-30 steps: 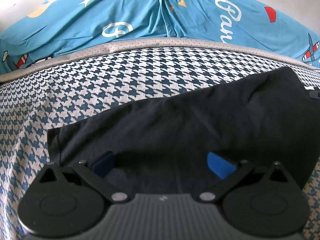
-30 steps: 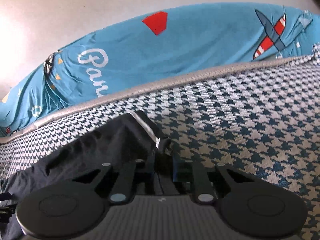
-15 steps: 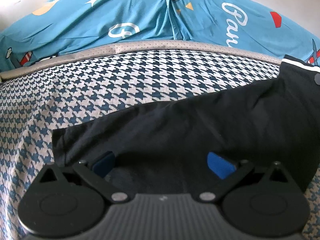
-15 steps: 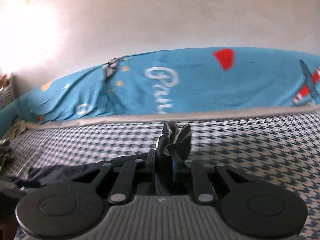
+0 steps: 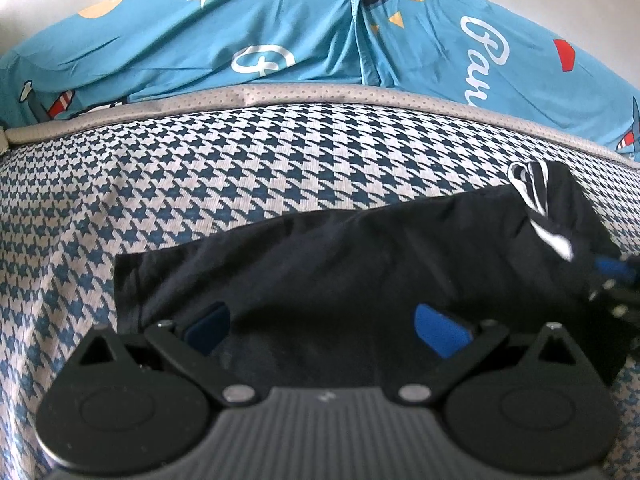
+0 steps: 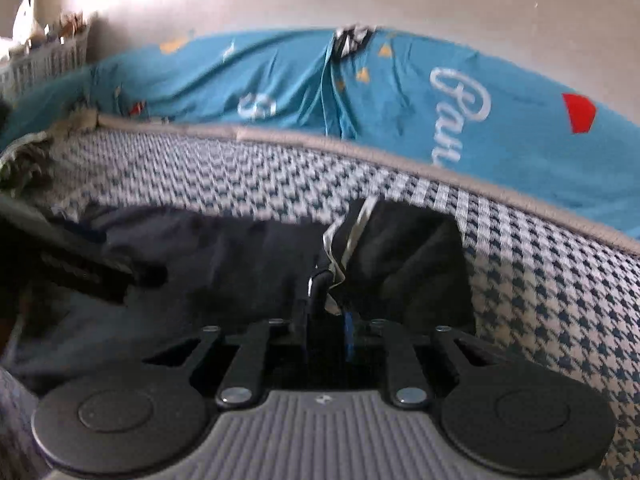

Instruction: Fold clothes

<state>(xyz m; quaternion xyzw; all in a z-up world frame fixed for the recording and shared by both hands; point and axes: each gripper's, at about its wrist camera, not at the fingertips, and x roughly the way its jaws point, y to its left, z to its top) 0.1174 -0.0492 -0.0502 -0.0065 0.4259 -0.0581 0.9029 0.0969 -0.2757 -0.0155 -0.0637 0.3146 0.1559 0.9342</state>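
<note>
black fabric garment (image 5: 360,264) lies on houndstooth blue-white bed cover (image 5: 240,168), near me. my right tongs (image 6: 326,320) pinch its white-trimmed edge (image 6: 352,236), lifted. my left tongs (image 5: 320,320) spread wide over it.

A houndstooth-covered bed (image 5: 240,168) carries a black garment (image 5: 340,264) and, along its far edge, a blue printed quilt (image 5: 280,28).
</note>
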